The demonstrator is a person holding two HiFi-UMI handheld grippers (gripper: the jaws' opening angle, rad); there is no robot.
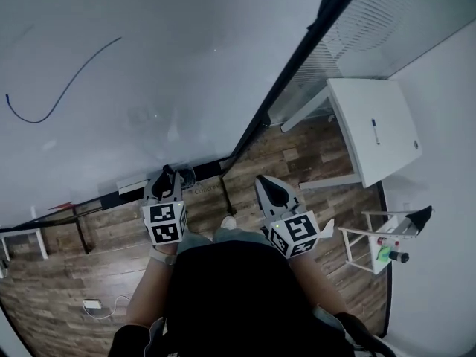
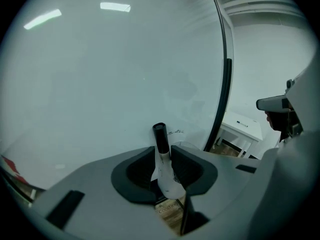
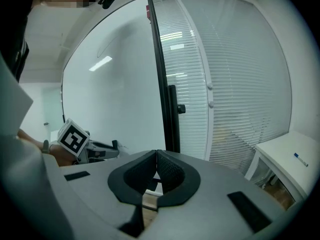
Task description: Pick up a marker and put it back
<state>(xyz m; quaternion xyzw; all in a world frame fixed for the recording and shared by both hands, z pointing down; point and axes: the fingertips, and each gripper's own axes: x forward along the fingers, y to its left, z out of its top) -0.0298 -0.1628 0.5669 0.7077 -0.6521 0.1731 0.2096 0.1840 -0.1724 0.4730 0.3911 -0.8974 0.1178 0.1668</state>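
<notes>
A white marker with a black cap (image 2: 161,149) stands upright between the jaws of my left gripper (image 2: 164,160), which is shut on it. In the head view the left gripper (image 1: 165,187) points at the bottom edge of the whiteboard (image 1: 149,65), with the marker's dark tip (image 1: 168,171) just showing. A blue curved line (image 1: 59,95) is drawn on the board. My right gripper (image 3: 153,168) is shut with nothing between its jaws; in the head view the right gripper (image 1: 274,190) hangs over the wooden floor.
A white side table (image 1: 375,129) with a pen on it stands to the right. A small white cart (image 1: 383,240) holds markers at the lower right. The whiteboard's black frame (image 1: 286,88) runs diagonally, with window blinds (image 3: 240,84) behind it. A cable lies on the floor (image 1: 100,305).
</notes>
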